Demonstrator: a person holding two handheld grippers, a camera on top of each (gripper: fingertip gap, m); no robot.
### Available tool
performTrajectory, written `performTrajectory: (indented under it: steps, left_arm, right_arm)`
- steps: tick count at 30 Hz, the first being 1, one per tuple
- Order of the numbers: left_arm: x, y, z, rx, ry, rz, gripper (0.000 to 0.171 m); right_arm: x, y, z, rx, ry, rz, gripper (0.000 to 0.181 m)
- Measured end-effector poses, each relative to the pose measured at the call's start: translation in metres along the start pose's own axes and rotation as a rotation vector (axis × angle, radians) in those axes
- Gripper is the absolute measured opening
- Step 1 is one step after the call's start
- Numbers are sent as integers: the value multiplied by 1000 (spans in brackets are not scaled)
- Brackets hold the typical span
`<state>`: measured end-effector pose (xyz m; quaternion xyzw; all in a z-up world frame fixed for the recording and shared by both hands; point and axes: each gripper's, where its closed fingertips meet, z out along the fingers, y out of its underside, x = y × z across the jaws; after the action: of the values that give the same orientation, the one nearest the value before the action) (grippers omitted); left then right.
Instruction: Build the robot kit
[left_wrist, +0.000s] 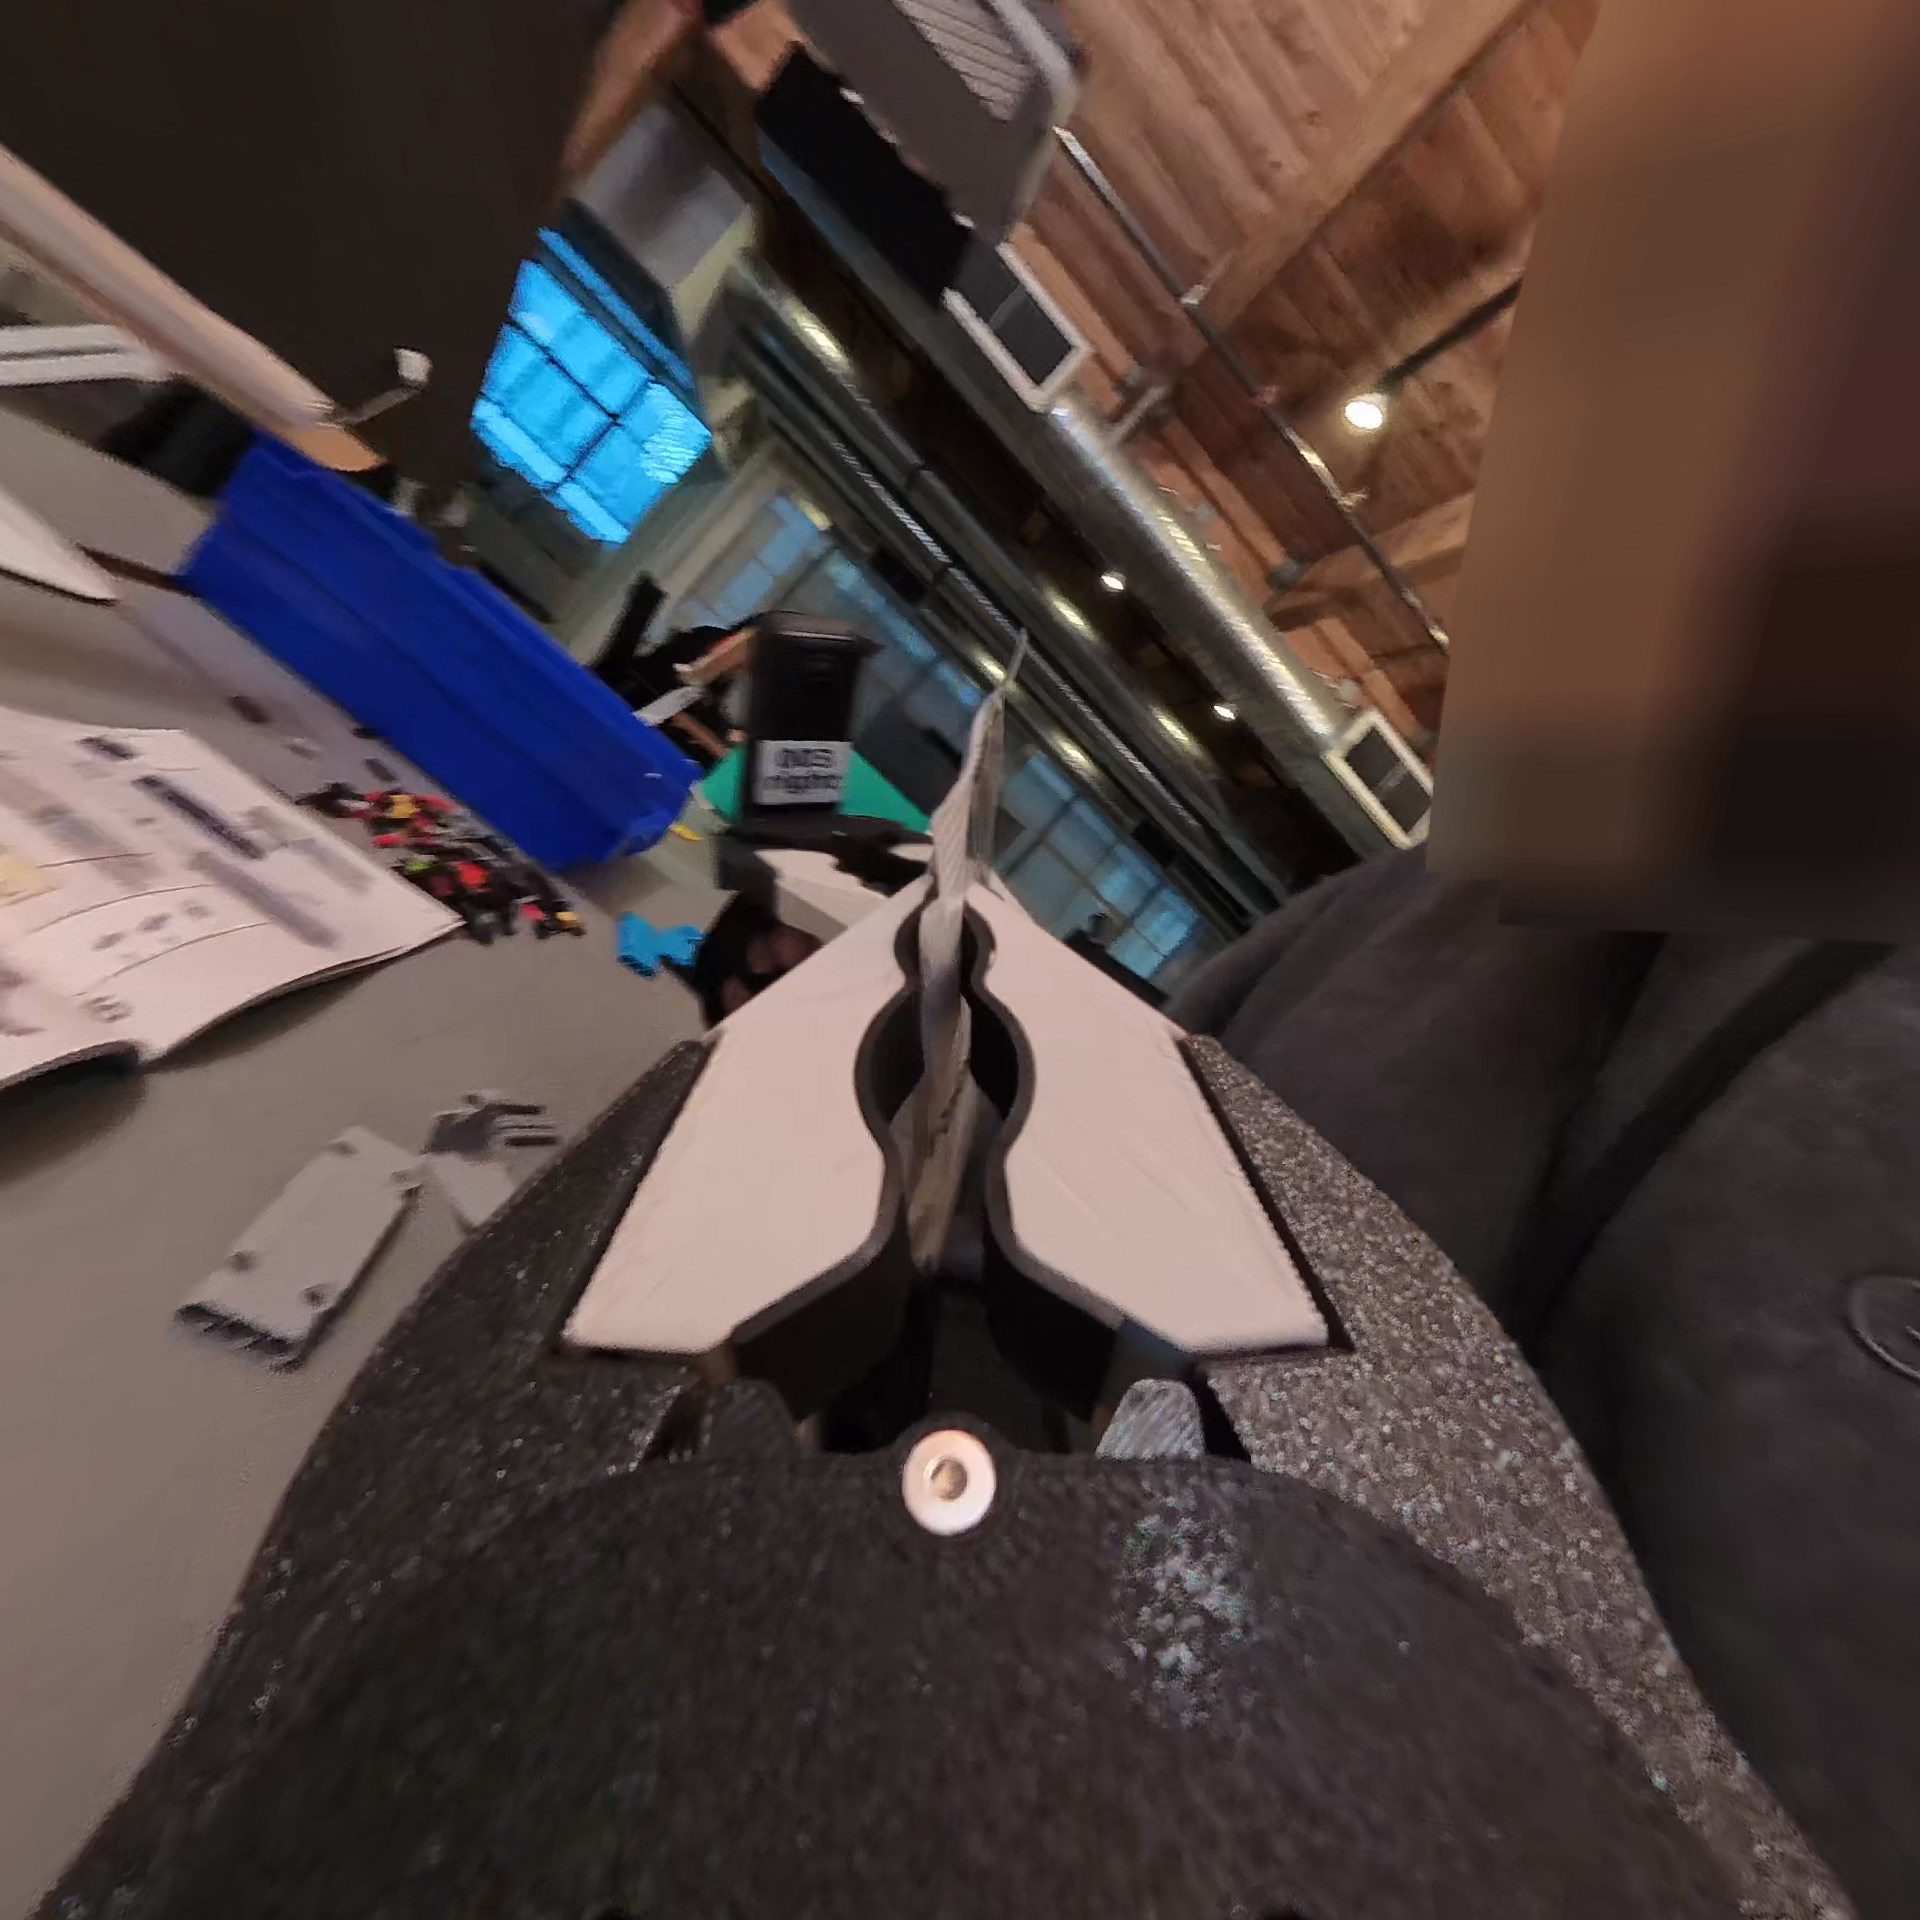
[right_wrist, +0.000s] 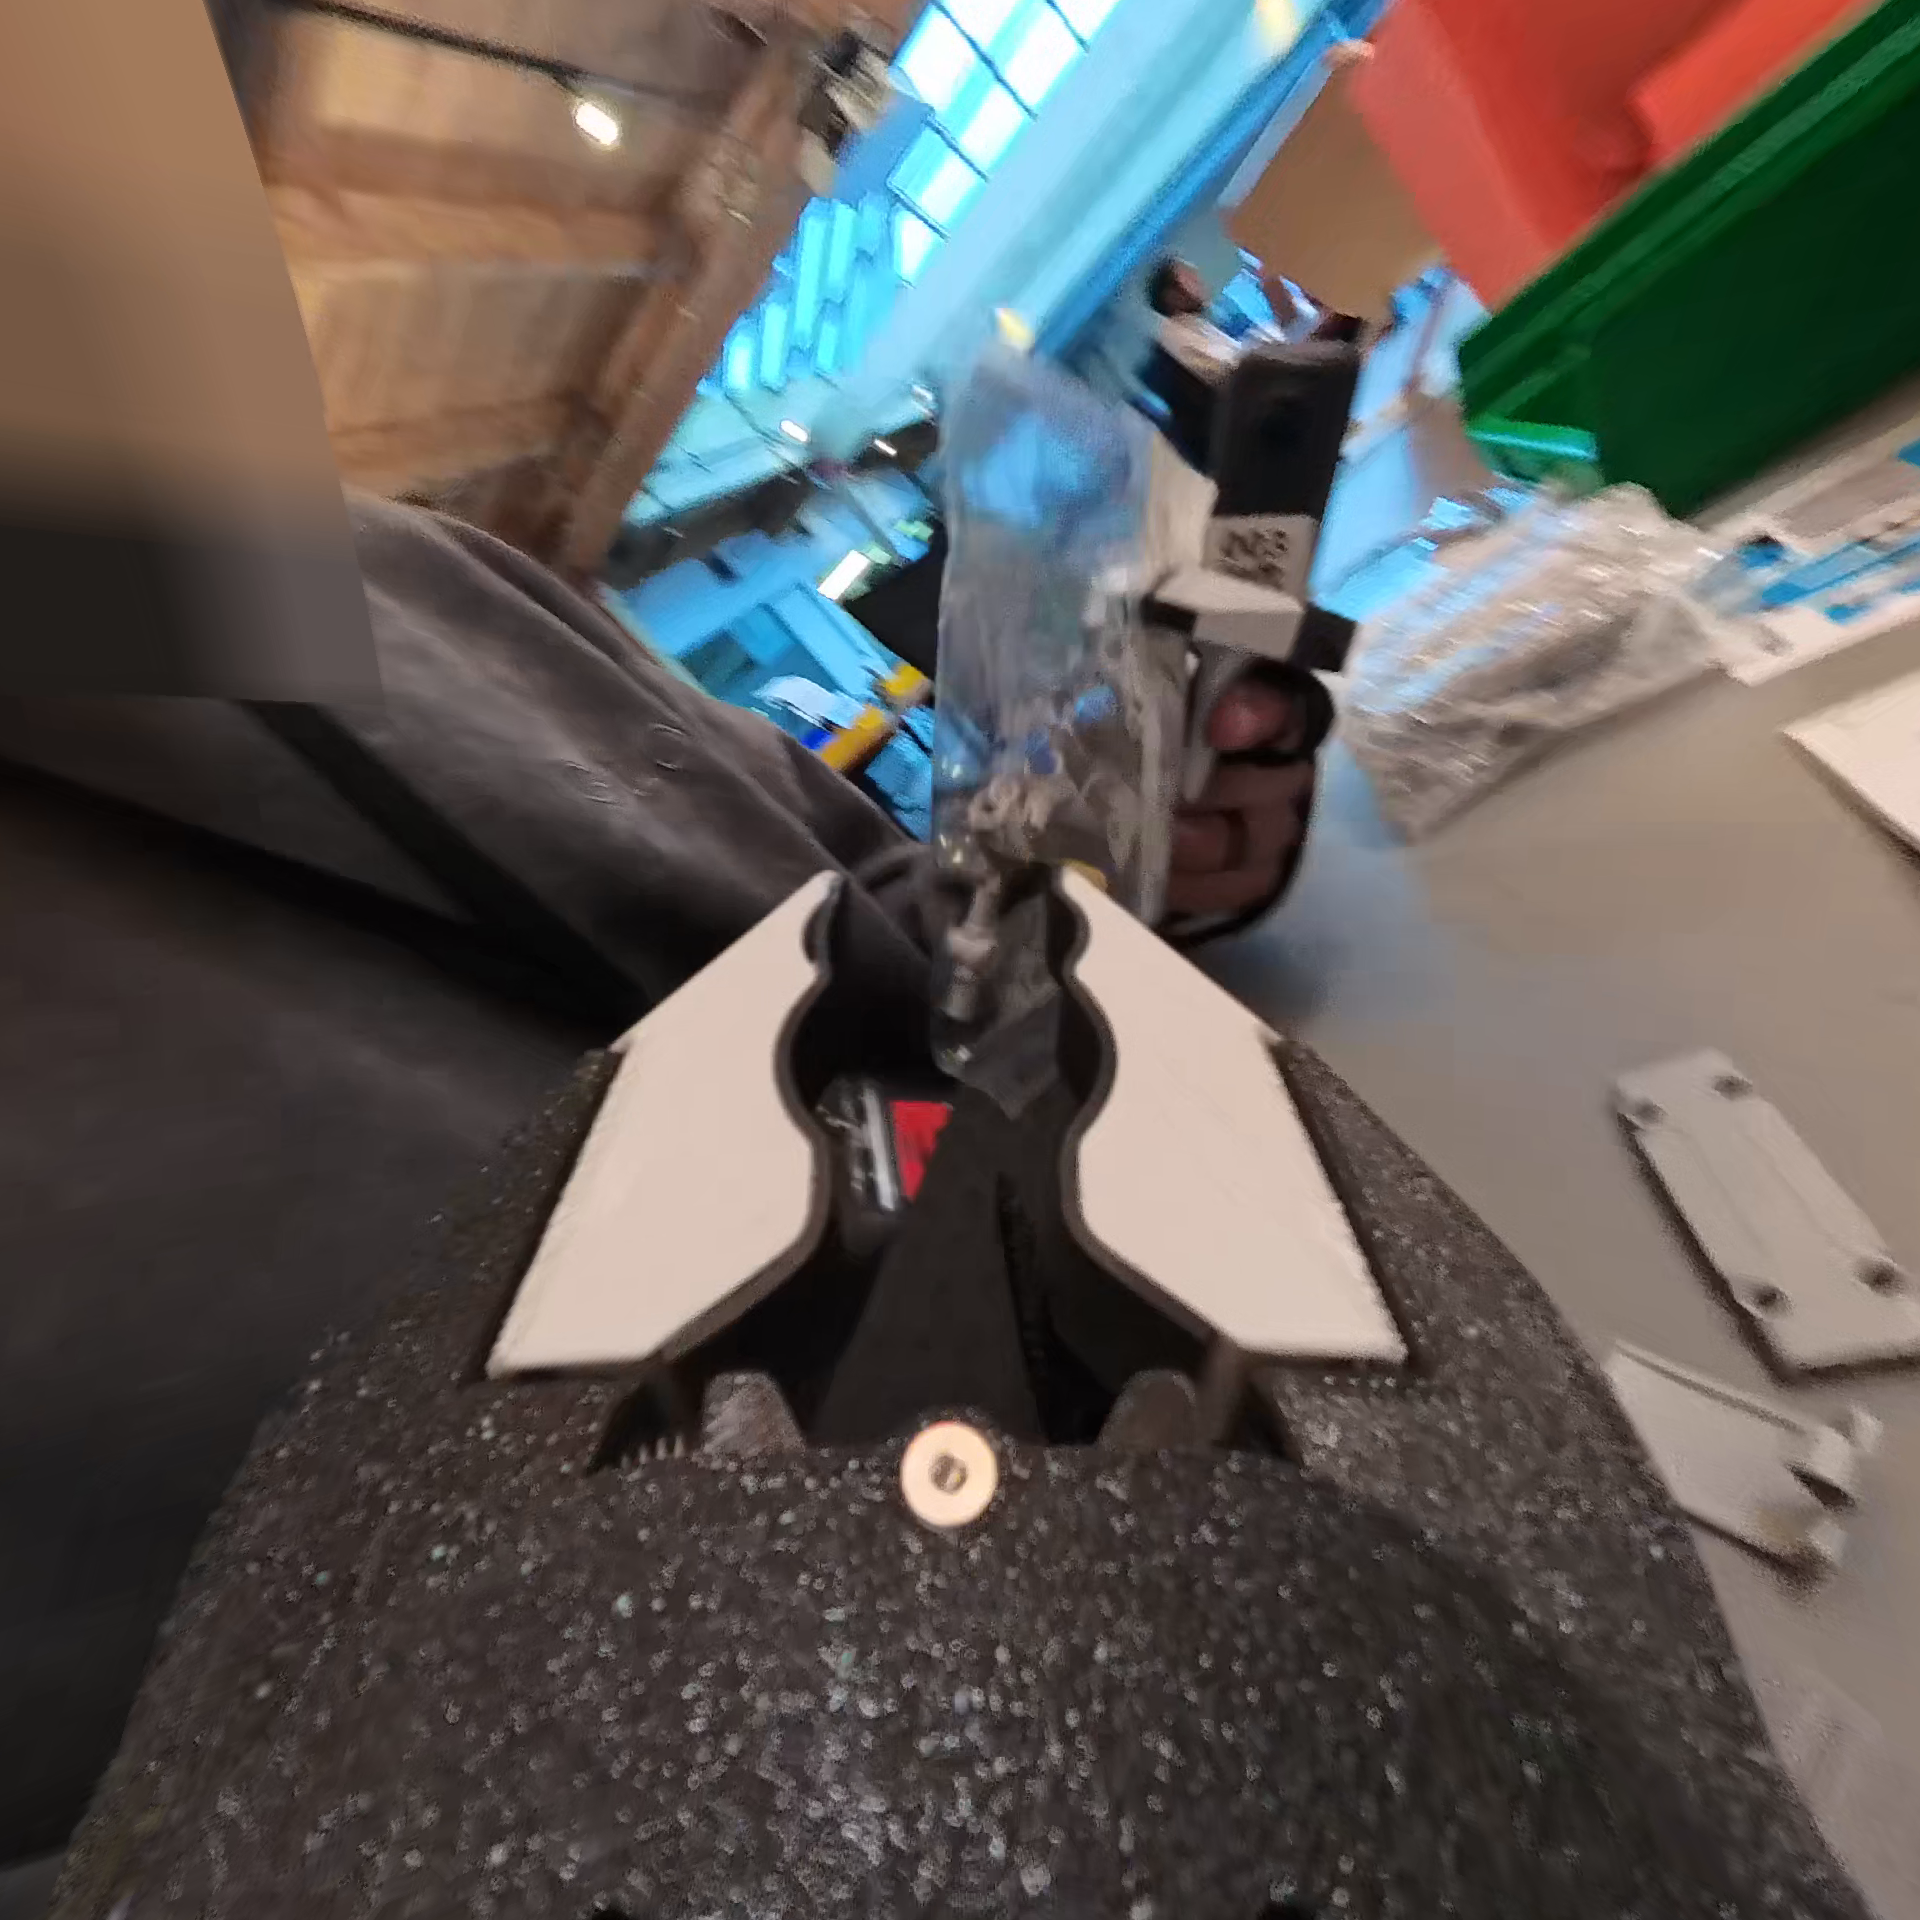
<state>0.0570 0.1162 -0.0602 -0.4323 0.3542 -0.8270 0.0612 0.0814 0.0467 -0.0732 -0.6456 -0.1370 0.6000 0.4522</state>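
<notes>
Between my left gripper's (left_wrist: 951, 935) pale fingers (left_wrist: 790, 1132) sits a thin clear plastic bag (left_wrist: 961, 935), seen edge-on and pinched at the tips; its lower part vanishes into the dark gap behind. From the right wrist view the same bag (right_wrist: 1029, 582) hangs broadside, crumpled, with small metal bits bunched at its lower end, too blurred to name. My right gripper (right_wrist: 951, 904) stands with its fingers (right_wrist: 1195, 1122) moderately apart around that lower end; whether either pad touches the plastic I cannot tell. Beyond the bag the left gripper's body (right_wrist: 1247, 582) shows, a hand (right_wrist: 1242, 779) wrapped on its grip, partly masked by the bag. Grey table (left_wrist: 208, 1403) below, all smeared by motion: a flat grey plate with holes (left_wrist: 301, 1257), printed sheets (left_wrist: 177, 883), a scatter of small coloured parts (left_wrist: 457, 862), a blue bin (left_wrist: 416, 644). Dark fabric of a garment (right_wrist: 312, 935) fills one side of each view, cut off by the frame. A green bin (right_wrist: 1745, 312) is probably behind, edges soft.
</notes>
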Motion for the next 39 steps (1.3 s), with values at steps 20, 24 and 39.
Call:
performTrajectory:
  steps: [20,24,39]
  left_arm:
    - [-23,93,22,-571,-316,332,0]
    - [-16,83,22,-515,-339,385,8]
    - [-8,52,17,-361,-297,372,0]
  right_arm:
    - [30,18,35,-676,483,-414,0]
    - [31,17,29,-783,509,-382,0]
    - [36,21,23,-791,478,-277,0]
